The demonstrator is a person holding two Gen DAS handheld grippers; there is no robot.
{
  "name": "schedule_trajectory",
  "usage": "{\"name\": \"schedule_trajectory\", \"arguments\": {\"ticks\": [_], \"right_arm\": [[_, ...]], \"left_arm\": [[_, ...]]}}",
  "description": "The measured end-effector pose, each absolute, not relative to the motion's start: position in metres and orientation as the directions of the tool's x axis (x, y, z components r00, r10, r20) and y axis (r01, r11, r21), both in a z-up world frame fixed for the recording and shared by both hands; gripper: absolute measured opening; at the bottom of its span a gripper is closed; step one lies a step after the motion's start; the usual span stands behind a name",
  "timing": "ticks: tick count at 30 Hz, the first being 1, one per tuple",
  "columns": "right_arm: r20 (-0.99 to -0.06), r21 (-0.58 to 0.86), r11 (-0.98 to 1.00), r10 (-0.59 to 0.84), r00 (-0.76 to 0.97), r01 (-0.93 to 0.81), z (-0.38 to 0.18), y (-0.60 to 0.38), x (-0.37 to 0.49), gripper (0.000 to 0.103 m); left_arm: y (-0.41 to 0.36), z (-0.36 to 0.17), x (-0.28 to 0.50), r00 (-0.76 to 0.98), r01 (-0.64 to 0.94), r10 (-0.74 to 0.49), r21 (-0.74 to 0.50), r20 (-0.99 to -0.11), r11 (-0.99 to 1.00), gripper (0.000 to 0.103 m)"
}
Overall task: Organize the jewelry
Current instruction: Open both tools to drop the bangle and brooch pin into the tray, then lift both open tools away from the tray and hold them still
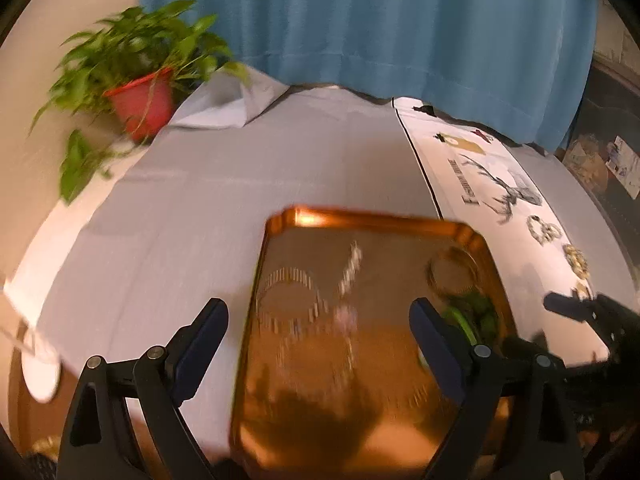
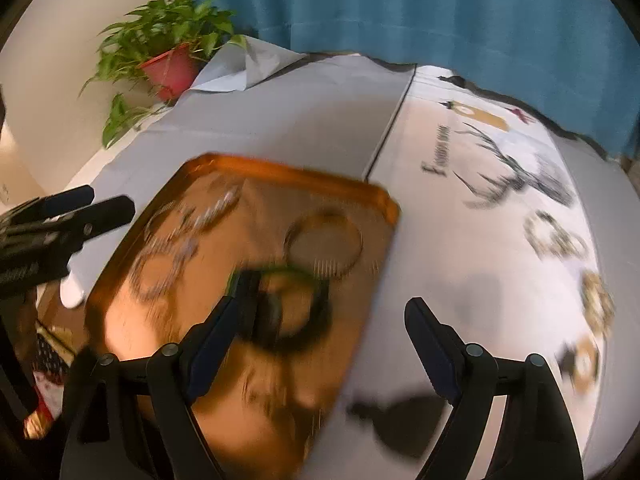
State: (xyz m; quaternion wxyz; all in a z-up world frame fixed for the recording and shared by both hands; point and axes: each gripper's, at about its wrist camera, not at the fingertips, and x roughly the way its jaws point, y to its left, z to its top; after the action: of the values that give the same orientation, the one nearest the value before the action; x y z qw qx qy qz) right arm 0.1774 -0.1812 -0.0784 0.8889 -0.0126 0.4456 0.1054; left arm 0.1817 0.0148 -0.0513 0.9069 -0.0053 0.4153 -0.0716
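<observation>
- Copper-coloured metal tray (image 1: 372,364), rectangular with rounded corners, fills the lower centre of the left wrist view; it sits on a pale grey tablecloth (image 1: 248,184). Pieces already in it: silvery beaded strands (image 1: 296,292) at its left half, a thin gold hoop bangle (image 1: 454,272) at its upper right, a green bangle (image 1: 466,316) just below that. All heavily blurred.
- Left gripper (image 1: 320,320): jaws wide apart, nothing between the pads; it hangs over the tray's left edge.
- Right gripper (image 2: 324,316): jaws apart, nothing gripped. In the right wrist view its left finger overlaps the green bangle's dark ring; I cannot tell whether it touches.
- Loose pieces outstanding: pearl-and-gold cluster jewellery (image 2: 556,236) lies on the white printed cloth with deer drawing (image 2: 516,176), along the right edge of the right wrist view, well apart from the tray.
- Risk: both views smear with motion. A grab made at this pace could miss a small cluster or nudge it toward the cloth's right edge and off the table.
- Risk: the clusters look knobbly and low-lying; pads closing from above may pinch cloth with them and drag the print.
- Risk: the right gripper's finger by the green bangle could hook it on leaving and flick it out of the tray.
- Risk: beaded strands look liable to tangle if another piece lands on them; the tray's bare lower half looks safer.
- Risk: the grippers are close over one tray and could collide.
- Potted green plant in red pot (image 1: 140,100), upper left, stands clear of the work.
</observation>
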Motion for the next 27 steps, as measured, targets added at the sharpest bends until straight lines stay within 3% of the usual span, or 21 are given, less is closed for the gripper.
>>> {"name": "schedule_trajectory", "arguments": {"ticks": [10,27], "right_arm": [[-0.703,-0.052,0.983,0.090,0.705,-0.177,-0.030,-0.181,0.018,0.085],[-0.611,-0.031,0.984,0.118,0.783,-0.173,0.010,-0.177,-0.080,0.085]], "left_arm": [[0.004,-0.031,0.067,0.619,0.133,-0.146,-0.080,-0.772,0.988,0.090],[-0.005,0.016,-0.033,0.718,0.161,-0.157,-0.058,-0.678,0.985,0.090]]}}
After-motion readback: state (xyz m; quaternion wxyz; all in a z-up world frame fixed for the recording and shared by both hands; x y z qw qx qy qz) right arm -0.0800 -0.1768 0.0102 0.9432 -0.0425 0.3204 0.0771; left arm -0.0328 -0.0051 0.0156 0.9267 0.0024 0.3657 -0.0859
